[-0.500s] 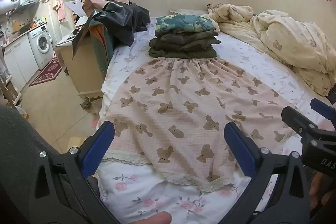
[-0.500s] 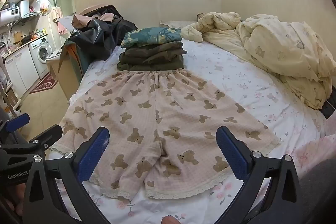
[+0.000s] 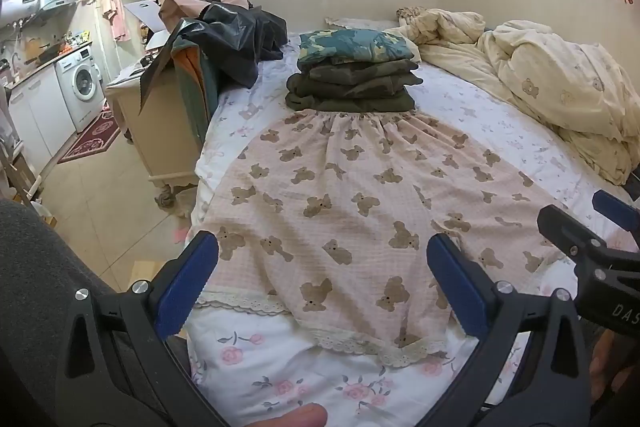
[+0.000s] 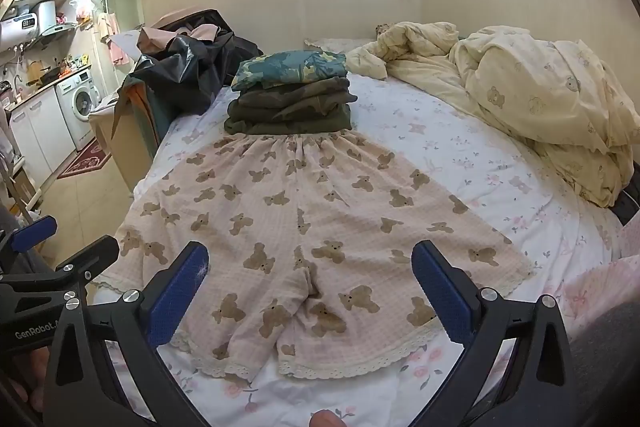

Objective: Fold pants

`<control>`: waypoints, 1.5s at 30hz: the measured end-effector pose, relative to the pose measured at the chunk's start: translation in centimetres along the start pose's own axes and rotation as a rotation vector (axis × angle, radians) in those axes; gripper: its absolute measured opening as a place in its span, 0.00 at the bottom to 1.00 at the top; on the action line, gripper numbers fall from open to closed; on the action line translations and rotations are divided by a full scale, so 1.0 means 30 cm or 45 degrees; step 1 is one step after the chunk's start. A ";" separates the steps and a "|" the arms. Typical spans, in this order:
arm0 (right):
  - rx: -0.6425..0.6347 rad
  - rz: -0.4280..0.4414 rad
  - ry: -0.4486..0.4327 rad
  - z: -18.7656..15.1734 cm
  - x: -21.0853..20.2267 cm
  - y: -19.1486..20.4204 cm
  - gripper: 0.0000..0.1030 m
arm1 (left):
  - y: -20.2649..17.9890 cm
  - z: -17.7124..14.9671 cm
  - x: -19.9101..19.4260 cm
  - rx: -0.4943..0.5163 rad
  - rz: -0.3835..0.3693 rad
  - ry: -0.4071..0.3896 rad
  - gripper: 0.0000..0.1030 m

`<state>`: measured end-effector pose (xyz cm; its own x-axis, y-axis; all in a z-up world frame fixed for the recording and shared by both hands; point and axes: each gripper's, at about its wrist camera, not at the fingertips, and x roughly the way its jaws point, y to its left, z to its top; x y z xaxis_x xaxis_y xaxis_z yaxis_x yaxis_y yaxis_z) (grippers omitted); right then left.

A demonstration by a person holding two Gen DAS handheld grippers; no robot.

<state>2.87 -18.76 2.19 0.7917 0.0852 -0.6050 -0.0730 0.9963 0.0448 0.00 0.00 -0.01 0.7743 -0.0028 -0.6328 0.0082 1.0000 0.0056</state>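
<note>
Pink pants (image 3: pixel 352 195) (image 4: pixel 304 227) printed with brown bears lie spread flat on the bed, waistband at the far end, lace-trimmed leg hems toward me. My left gripper (image 3: pixel 322 287) hovers open above the left leg hem, its blue pads wide apart with nothing between them. Over the right leg and the crotch, my right gripper (image 4: pixel 310 291) is likewise open and empty. Each gripper shows at the edge of the other's view: the right gripper (image 3: pixel 592 239) and the left gripper (image 4: pixel 48 251).
A stack of folded dark green and camouflage clothes (image 3: pixel 352 75) (image 4: pixel 292 95) sits just past the waistband. A crumpled cream duvet (image 3: pixel 552 83) fills the bed's right side. Dark garments (image 3: pixel 232 39) drape a cabinet at the left, with kitchen floor beyond.
</note>
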 end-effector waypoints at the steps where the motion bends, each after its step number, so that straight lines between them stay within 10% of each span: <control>1: 0.000 0.000 -0.001 0.000 0.000 0.000 1.00 | 0.000 0.000 0.000 0.000 0.000 0.000 1.00; 45: 0.042 0.003 0.032 -0.016 0.018 -0.016 1.00 | 0.047 0.025 -0.008 0.005 0.008 -0.004 1.00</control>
<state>3.05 -19.19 1.46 0.7760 0.0879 -0.6246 -0.0547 0.9959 0.0722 0.30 1.41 0.74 0.7761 0.0032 -0.6306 0.0062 0.9999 0.0127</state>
